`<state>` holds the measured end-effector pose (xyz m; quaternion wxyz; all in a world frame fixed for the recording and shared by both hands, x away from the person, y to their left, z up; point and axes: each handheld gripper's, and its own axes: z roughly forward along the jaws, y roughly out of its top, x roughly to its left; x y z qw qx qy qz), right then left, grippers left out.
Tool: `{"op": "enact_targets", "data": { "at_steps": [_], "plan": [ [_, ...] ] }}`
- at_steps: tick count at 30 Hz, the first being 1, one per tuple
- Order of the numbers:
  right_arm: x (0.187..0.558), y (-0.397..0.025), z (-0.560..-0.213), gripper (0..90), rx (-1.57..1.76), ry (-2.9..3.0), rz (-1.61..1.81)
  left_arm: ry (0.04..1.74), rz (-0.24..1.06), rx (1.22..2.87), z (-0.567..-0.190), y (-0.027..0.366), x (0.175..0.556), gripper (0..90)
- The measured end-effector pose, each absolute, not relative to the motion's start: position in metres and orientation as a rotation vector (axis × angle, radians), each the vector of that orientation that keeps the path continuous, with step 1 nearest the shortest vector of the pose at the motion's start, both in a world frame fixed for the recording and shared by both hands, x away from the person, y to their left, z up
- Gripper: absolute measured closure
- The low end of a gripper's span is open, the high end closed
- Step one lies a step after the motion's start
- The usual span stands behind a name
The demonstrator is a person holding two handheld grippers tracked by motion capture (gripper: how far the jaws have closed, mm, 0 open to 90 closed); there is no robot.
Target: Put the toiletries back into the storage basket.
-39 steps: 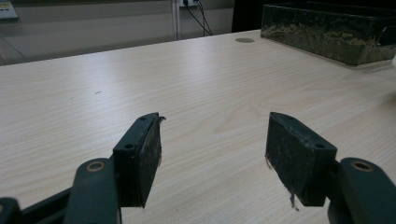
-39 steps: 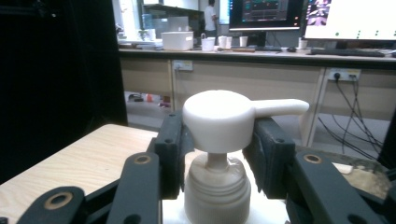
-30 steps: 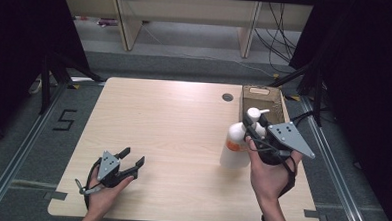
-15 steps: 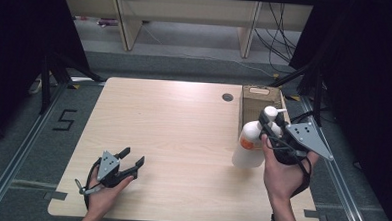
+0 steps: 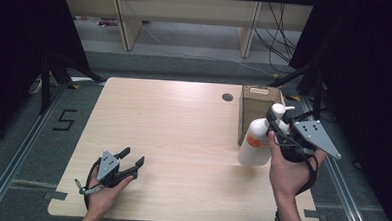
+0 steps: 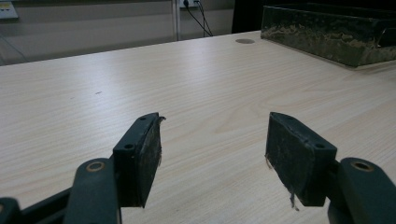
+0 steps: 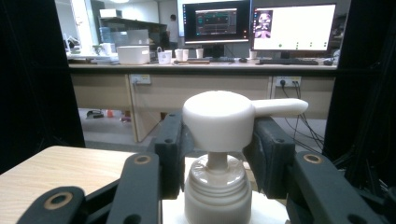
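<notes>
Op: White plastic pump bottle sits at right of frame in the high view, lifted & tilted just beside the wooden box. I've got the right gripper clenched on its neck, fingers either side, under the pump head.

Obs: Good spot to hold?

Op: Prob yes. Neck is stiff, the head's overhang should stop it sliding out. Body looks smooth, maybe slippery & squashy, so I'd avoid it. If there's liquid inside, weight hangs low & it'll swing.

Obs: Left gripper?

Op: Released, fingers spread w/ nothing btwn them, resting low on the desk at lower left.
</notes>
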<state>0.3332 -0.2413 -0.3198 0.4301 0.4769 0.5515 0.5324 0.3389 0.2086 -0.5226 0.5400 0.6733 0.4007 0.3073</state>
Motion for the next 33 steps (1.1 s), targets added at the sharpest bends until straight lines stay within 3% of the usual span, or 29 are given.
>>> {"op": "enact_targets", "data": {
  "at_steps": [33],
  "plan": [
    [0.352,-0.249,-0.297,60.2,1.185,1.3,1.324,0.953,0.731,1.601,-0.523,0.209,0.339,35.4]
  ]
}}
